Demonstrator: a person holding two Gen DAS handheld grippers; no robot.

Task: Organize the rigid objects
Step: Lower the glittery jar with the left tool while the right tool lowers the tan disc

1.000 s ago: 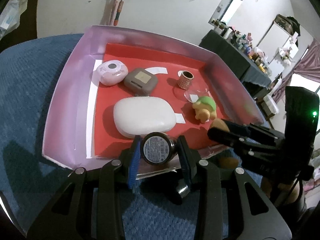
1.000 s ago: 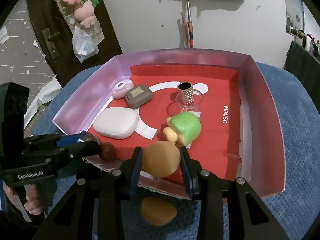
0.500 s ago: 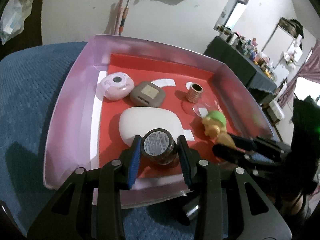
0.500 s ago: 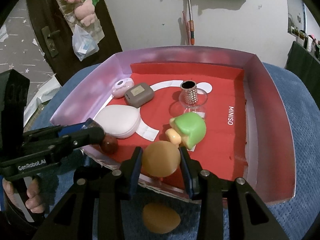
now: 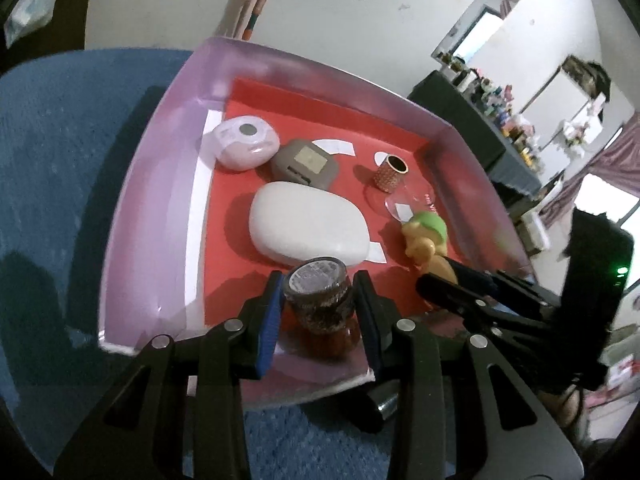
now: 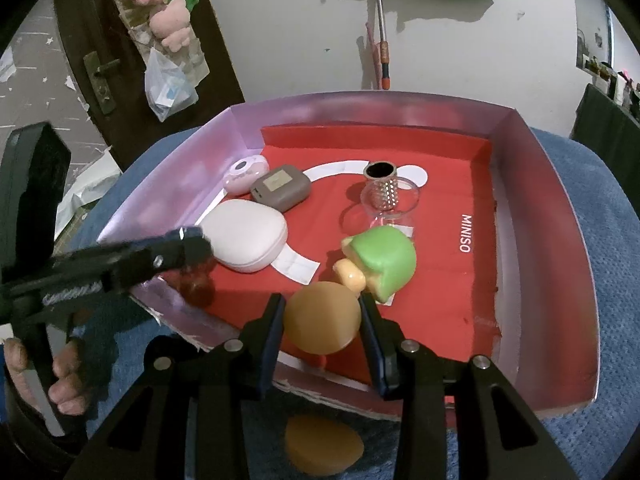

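A pink-walled tray (image 5: 152, 216) with a red floor lies on a blue cloth. My left gripper (image 5: 318, 300) is shut on a small dark jar (image 5: 318, 300) with a labelled lid, held over the tray's near edge. My right gripper (image 6: 322, 320) is shut on a tan egg-shaped piece (image 6: 322, 318), held over the near edge beside a green-capped toy figure (image 6: 380, 262). The tray (image 6: 556, 240) holds a white oval case (image 5: 304, 228), a pink round case (image 5: 246, 142), a grey square case (image 5: 306, 162) and a studded gold ring (image 5: 390, 172).
A second tan egg-shaped piece (image 6: 322, 446) lies on the blue cloth (image 6: 592, 452) outside the tray, below my right gripper. A clear round dish (image 6: 394, 200) stands under the studded ring. A door and white wall lie behind the tray.
My left gripper has carried the jar forward from outside the tray's near edge to over its red floor. My right gripper has edged forward with the tan piece.
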